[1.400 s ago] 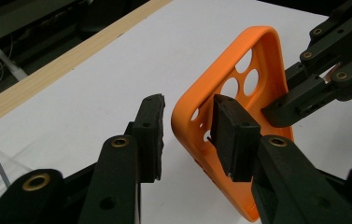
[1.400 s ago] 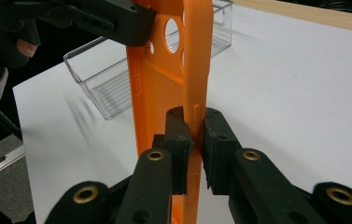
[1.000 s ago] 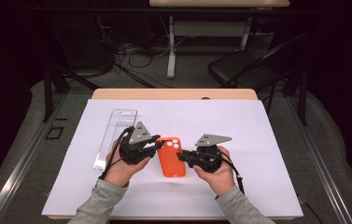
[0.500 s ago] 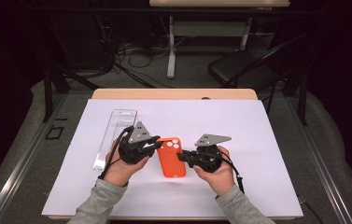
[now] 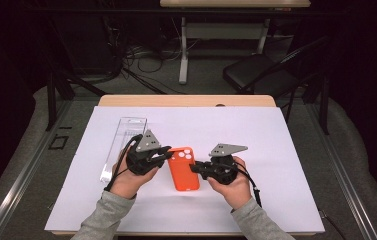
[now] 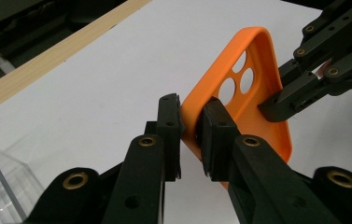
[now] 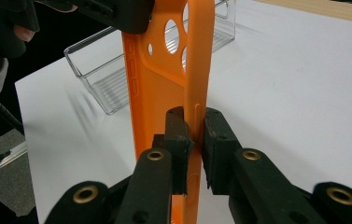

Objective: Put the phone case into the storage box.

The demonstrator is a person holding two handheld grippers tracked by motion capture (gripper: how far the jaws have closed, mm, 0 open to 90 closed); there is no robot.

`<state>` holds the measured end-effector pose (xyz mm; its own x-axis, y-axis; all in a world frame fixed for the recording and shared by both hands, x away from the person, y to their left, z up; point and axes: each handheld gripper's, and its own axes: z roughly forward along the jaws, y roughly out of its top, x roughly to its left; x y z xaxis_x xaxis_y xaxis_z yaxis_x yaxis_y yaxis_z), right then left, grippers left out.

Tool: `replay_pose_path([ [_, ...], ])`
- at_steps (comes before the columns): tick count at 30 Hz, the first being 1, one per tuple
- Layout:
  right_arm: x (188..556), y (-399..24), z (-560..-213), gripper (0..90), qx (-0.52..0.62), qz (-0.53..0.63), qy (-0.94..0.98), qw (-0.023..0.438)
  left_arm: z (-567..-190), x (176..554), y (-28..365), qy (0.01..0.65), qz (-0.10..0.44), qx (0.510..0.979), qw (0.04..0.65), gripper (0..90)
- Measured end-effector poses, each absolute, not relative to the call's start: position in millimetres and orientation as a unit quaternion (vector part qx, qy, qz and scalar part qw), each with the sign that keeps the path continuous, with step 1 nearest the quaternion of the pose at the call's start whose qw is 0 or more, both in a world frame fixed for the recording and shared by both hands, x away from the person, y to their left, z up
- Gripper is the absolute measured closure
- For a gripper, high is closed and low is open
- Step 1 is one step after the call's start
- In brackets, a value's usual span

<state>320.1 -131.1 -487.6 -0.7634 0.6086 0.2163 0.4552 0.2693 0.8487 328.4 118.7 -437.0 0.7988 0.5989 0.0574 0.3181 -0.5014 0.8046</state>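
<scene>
An orange phone case (image 5: 183, 172) lies in the middle of the white sheet, its camera holes at the far end. My left gripper (image 5: 168, 156) is shut on the case's left edge near those holes; its jaws have just closed further, and in the left gripper view the pads of this gripper (image 6: 190, 135) press on the orange rim (image 6: 257, 51). My right gripper (image 5: 196, 167) is shut on the opposite long edge. The right gripper view shows this gripper (image 7: 194, 140) pinching the case's side wall (image 7: 150, 88).
A clear plastic box (image 5: 123, 142) lies on the white sheet (image 5: 286, 150) just left of my left hand. The wooden table edge (image 5: 186, 101) runs along the far side. Beyond it stand a dark chair (image 5: 261, 75) and cables on the floor.
None of the hands has shifted. The case stays in the same spot between both grippers.
</scene>
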Motion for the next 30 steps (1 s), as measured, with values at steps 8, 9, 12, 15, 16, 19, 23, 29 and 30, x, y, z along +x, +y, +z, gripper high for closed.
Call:
replay_pose_path([
  [8, 320.4, -131.4, -487.7, 81.8, 0.335, 0.505, 0.792, 0.071, -437.2, 329.5, 120.7, 0.269, 0.16, 0.85, 0.424, 80.0],
  [9, 320.5, -131.4, -487.8, 81.8, 0.335, 0.505, 0.793, 0.07, -437.3, 329.5, 120.8, 0.269, 0.159, 0.849, 0.426, 80.0],
  [12, 320.6, -131.3, -487.9, 81.7, 0.334, 0.507, 0.791, 0.069, -436.7, 329.6, 121.7, 0.269, 0.156, 0.849, 0.426, 80.1],
  [15, 321.1, -131.6, -487.9, 81.7, 0.334, 0.508, 0.791, 0.068, -436.4, 329.8, 122.2, 0.271, 0.153, 0.849, 0.427, 80.2],
  [16, 321.2, -131.6, -488.0, 81.6, 0.334, 0.509, 0.791, 0.068, -436.5, 329.9, 122.4, 0.271, 0.152, 0.848, 0.429, 80.2],
  [19, 321.2, -131.7, -487.9, 81.4, 0.335, 0.51, 0.79, 0.066, -436.3, 329.8, 122.6, 0.272, 0.15, 0.848, 0.43, 80.2],
  [23, 321.7, -132.1, -488.1, 81.2, 0.335, 0.51, 0.79, 0.062, -436.1, 329.9, 122.8, 0.273, 0.149, 0.847, 0.43, 80.2],
  [29, 322.2, -132.6, -488.1, 80.5, 0.336, 0.513, 0.788, 0.06, -435.9, 329.9, 123.1, 0.273, 0.148, 0.847, 0.431, 80.2],
  [30, 322.3, -132.6, -488.2, 80.4, 0.337, 0.512, 0.788, 0.059, -435.8, 329.8, 123.1, 0.274, 0.148, 0.847, 0.431, 80.3],
])
